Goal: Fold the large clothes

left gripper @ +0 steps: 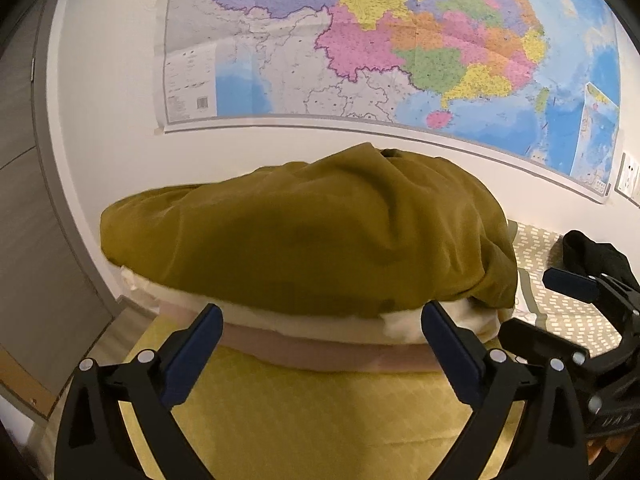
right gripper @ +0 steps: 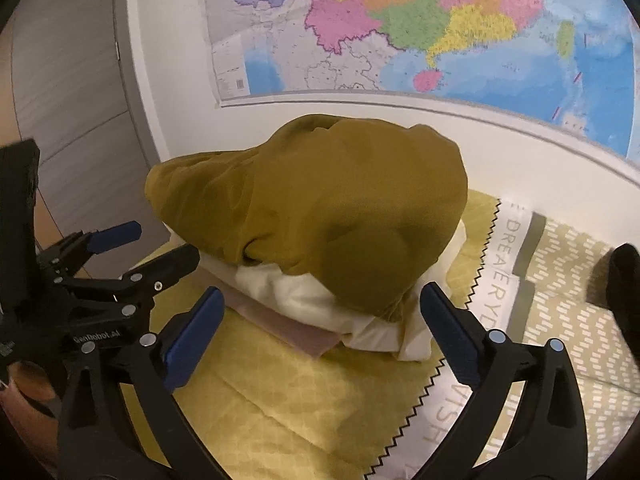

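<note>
An olive-green garment (left gripper: 308, 236) lies folded on top of a stack, over a white garment (left gripper: 320, 322) and a beige one (left gripper: 320, 350), on a yellow bedspread. The stack also shows in the right wrist view, with the olive piece (right gripper: 320, 204) above white cloth (right gripper: 320, 304). My left gripper (left gripper: 322, 318) is open and empty, just short of the stack's near edge. My right gripper (right gripper: 320, 304) is open and empty, close to the stack's near right corner. The right gripper shows at the right of the left wrist view (left gripper: 580, 300). The left gripper shows at the left of the right wrist view (right gripper: 132, 248).
The yellow bedspread (right gripper: 280, 400) has a zigzag edge beside a patterned cover with lettering (right gripper: 560, 292). A black garment (left gripper: 596, 256) lies to the right. A white wall with a large map (left gripper: 400, 40) stands right behind the stack. A grey cabinet (right gripper: 72, 80) is at the left.
</note>
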The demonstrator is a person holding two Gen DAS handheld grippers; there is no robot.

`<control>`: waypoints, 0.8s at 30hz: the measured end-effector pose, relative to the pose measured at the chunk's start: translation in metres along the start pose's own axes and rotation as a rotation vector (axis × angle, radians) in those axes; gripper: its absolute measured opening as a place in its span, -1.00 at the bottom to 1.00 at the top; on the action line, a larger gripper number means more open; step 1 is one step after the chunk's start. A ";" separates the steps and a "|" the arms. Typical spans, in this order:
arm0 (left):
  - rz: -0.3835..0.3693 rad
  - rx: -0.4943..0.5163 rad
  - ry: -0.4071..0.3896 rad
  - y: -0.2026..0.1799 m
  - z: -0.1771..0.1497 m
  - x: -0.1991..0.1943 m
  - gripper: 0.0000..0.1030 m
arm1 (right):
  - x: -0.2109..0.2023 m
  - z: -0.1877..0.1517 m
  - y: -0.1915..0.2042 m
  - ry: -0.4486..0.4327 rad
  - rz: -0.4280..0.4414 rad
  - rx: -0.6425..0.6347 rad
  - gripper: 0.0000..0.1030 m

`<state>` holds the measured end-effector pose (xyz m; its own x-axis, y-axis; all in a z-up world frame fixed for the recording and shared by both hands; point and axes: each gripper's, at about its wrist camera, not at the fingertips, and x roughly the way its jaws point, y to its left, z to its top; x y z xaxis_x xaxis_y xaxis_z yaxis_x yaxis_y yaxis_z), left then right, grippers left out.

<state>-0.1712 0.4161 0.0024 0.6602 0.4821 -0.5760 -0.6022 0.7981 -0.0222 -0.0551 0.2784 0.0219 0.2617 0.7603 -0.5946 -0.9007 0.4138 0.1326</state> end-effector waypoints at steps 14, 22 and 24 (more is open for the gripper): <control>0.013 0.004 0.019 -0.015 -0.026 -0.030 0.86 | -0.033 -0.031 0.011 -0.020 -0.003 0.005 0.89; 0.040 -0.015 0.019 -0.011 -0.038 -0.046 0.86 | -0.051 -0.041 0.013 -0.037 0.002 0.029 0.89; 0.050 -0.022 0.016 -0.009 -0.041 -0.050 0.86 | -0.056 -0.043 0.014 -0.041 0.005 0.033 0.89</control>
<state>-0.2171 0.3703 -0.0017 0.6215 0.5153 -0.5900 -0.6441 0.7648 -0.0105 -0.0972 0.2200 0.0232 0.2719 0.7817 -0.5613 -0.8900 0.4261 0.1622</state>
